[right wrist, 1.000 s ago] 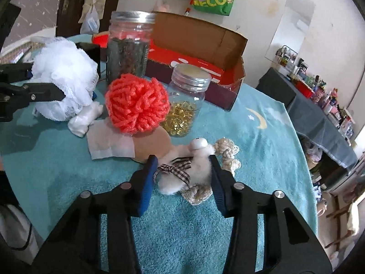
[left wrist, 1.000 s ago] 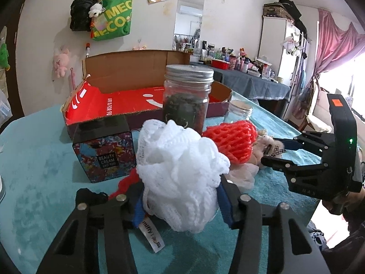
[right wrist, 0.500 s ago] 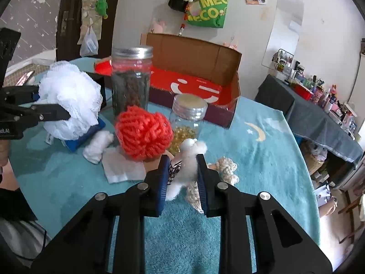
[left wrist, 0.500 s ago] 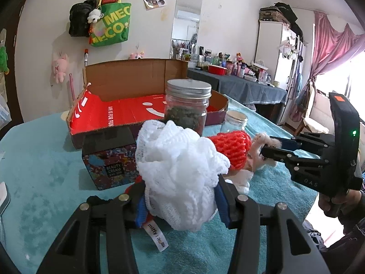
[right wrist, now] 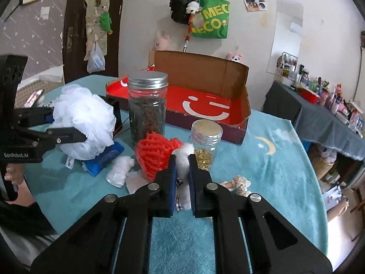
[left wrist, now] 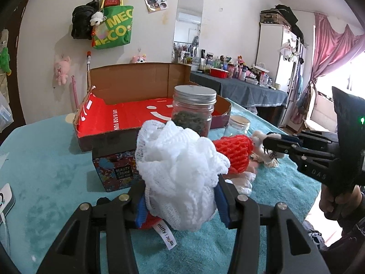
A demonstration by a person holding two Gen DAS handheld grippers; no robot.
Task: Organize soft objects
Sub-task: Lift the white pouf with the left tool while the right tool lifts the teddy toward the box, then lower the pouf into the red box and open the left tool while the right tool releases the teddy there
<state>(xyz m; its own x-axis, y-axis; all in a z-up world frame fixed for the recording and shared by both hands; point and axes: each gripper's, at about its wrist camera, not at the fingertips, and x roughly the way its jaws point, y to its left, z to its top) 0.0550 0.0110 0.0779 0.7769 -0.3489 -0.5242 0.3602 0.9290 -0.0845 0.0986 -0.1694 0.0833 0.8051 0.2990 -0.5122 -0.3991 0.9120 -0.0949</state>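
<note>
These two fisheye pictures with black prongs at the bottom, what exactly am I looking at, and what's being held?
A person holds a two-finger tool in each hand; a camera on each looks along its fingers. In the left wrist view, the left tool squeezes a white mesh bath pouf. In the right wrist view, the right tool pinches a small white plush toy. On the teal tablecloth sit two lidded jars, a red net ball and an open red-lined cardboard box.
</note>
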